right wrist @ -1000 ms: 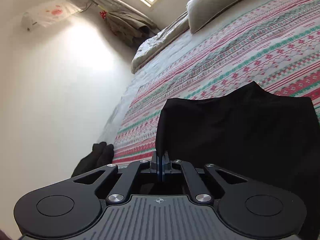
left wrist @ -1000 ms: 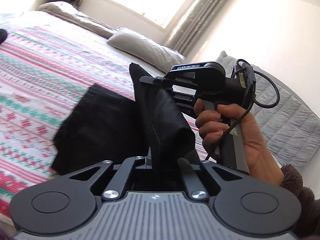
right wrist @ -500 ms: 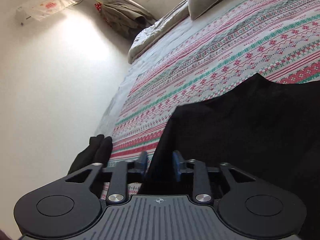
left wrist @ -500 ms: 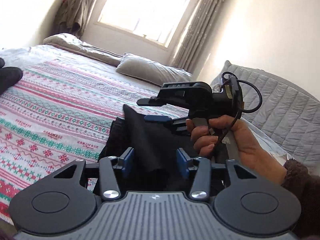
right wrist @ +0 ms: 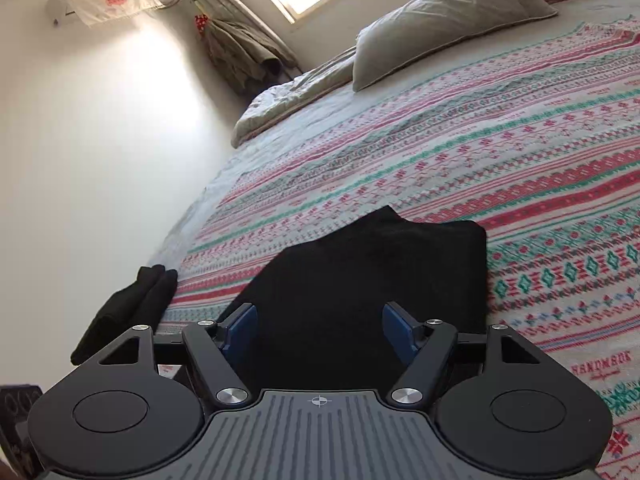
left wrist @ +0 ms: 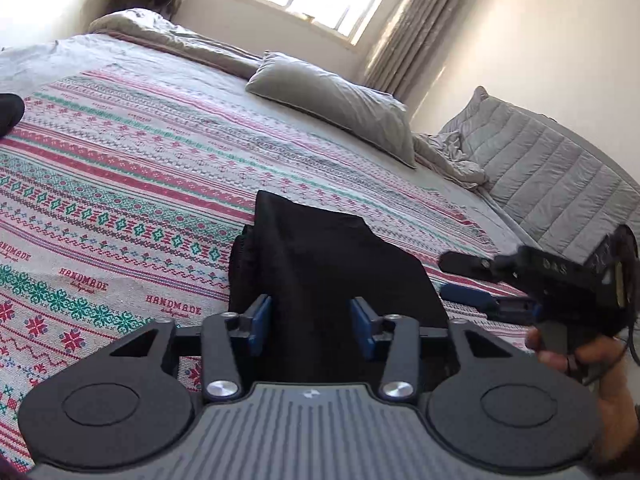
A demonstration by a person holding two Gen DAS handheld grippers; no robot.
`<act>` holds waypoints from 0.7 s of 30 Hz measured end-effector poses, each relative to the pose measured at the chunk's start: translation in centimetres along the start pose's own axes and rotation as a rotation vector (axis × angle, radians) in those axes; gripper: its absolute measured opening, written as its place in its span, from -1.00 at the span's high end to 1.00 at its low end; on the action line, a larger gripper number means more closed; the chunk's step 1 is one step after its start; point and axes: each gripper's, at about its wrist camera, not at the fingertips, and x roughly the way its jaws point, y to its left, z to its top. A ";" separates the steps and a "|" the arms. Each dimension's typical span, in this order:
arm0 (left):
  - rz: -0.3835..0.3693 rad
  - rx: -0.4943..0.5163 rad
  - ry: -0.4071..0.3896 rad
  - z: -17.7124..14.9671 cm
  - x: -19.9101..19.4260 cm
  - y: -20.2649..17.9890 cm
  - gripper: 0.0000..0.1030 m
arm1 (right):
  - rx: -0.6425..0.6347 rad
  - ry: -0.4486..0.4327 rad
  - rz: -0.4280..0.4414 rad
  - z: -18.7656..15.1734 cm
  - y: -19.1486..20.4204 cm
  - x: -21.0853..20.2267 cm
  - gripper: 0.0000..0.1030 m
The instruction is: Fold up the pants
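Here both grippers, left [left wrist: 311,326] and right [right wrist: 319,332], gape, hiding the pants' [right wrist: 360,280] near edge.

Pants [left wrist: 320,264] released, both grippers apart

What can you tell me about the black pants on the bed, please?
The black pants are plain, matte, soft-looking fabric, folded into a compact, thick bundle with layered edges showing at one side. They lie on the patterned bedspread near the bed's edge. The left gripper and right gripper stand open just in front of them; the blue fingers press on nothing, and both have just been adjusting their opening.
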 end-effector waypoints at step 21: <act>-0.095 -0.108 0.103 2.7 1.5 7.1 -0.61 | 0.117 0.106 0.076 -2.5 -6.7 -1.0 -0.43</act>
